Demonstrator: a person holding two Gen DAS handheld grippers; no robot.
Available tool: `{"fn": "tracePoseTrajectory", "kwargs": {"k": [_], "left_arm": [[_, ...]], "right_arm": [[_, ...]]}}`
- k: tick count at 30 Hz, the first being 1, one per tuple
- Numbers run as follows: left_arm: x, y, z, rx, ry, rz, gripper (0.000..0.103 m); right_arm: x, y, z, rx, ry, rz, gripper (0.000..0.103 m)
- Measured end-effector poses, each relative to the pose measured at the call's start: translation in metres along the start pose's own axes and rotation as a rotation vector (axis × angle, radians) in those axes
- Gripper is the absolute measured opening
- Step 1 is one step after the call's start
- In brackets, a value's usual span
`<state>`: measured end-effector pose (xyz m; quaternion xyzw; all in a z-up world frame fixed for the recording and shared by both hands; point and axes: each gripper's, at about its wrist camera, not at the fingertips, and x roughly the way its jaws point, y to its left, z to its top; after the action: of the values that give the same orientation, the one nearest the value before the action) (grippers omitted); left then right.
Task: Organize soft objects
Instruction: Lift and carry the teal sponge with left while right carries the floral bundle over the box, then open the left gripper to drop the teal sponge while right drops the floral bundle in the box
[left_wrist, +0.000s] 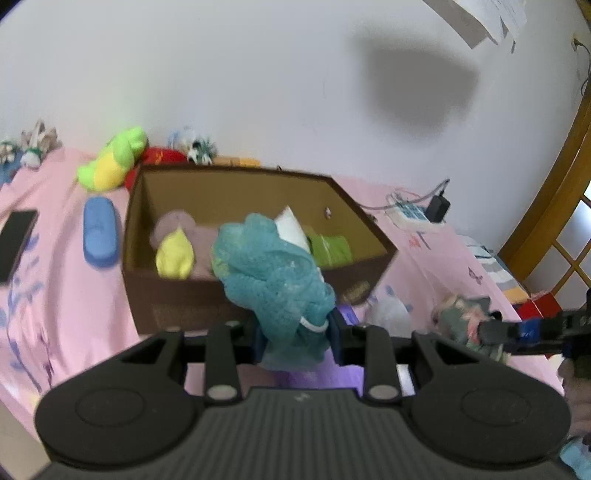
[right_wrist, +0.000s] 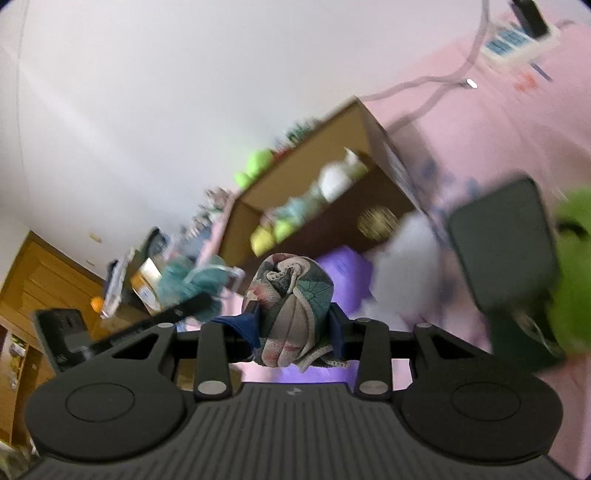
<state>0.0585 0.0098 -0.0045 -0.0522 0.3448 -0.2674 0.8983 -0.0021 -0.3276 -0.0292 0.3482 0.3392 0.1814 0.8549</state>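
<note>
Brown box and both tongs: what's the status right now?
Left tongs shut on teal mesh sponge. Right tongs shut on patterned cloth. Brown box ahead, open, partly filled. Path looks clear.

Bedsheet (left_wrist: 66, 288) pink, blue floral print; box (left_wrist: 192, 295) brown outside, tan inside; mesh sponge (left_wrist: 273, 273) teal; rolled cloth (right_wrist: 291, 295) grey-green, pink and white print; plush (left_wrist: 114, 158) green and yellow.

A black phone (left_wrist: 16, 242) lies on the pink bedsheet (left_wrist: 66, 295); a power strip (left_wrist: 410, 212), seemingly, sits opposite.
</note>
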Motion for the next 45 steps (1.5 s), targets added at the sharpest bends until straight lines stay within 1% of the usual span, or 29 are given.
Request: {"fn": "tracePoseTrajectory", "kwargs": {"k": [3,6,11,17,20,23,28,30,36,38,39,41,42,43,45], "left_arm": [[0.01,0.014,0.024,0.019,-0.01,0.008,0.03],[0.023,0.024,0.048,0.041,-0.016,0.015,0.03],[0.055,0.039,0.084,0.065,-0.008,0.037,0.03],[0.099,0.048,0.106,0.084,0.032,0.062,0.031],[0.118,0.049,0.11,0.081,0.048,0.077,0.031],[0.134,0.052,0.112,0.071,0.065,0.088,0.031],[0.158,0.057,0.112,0.061,0.108,0.128,0.032],[0.165,0.059,0.11,0.061,0.124,0.148,0.032],[0.176,0.062,0.109,0.039,0.144,0.167,0.032],[0.177,0.061,0.108,0.044,0.147,0.182,0.035],[0.179,0.06,0.108,0.045,0.151,0.195,0.036],[0.182,0.059,0.107,0.048,0.161,0.224,0.04],[0.183,0.059,0.106,0.048,0.165,0.232,0.041],[0.183,0.059,0.106,0.047,0.165,0.24,0.044],[0.185,0.06,0.105,0.043,0.168,0.244,0.046]], "right_arm": [[0.016,0.013,0.02,-0.021,-0.034,-0.007,0.021],[0.032,0.025,0.037,-0.061,-0.071,-0.039,0.021],[0.063,0.033,0.071,-0.049,-0.11,-0.075,0.021],[0.101,0.033,0.101,-0.029,-0.127,-0.134,0.022],[0.121,0.029,0.107,-0.039,-0.129,-0.177,0.022],[0.139,0.022,0.111,-0.025,-0.126,-0.195,0.022],[0.165,0.016,0.113,-0.054,-0.133,-0.245,0.022],[0.171,0.016,0.114,-0.07,-0.142,-0.276,0.022],[0.178,0.014,0.116,-0.102,-0.149,-0.309,0.022],[0.179,0.012,0.116,-0.109,-0.152,-0.327,0.022],[0.18,0.01,0.116,-0.109,-0.155,-0.327,0.022],[0.184,0.008,0.117,-0.126,-0.159,-0.32,0.025],[0.187,0.008,0.117,-0.143,-0.155,-0.333,0.025],[0.188,0.007,0.117,-0.16,-0.154,-0.347,0.025],[0.188,0.006,0.117,-0.162,-0.156,-0.342,0.025]]}}
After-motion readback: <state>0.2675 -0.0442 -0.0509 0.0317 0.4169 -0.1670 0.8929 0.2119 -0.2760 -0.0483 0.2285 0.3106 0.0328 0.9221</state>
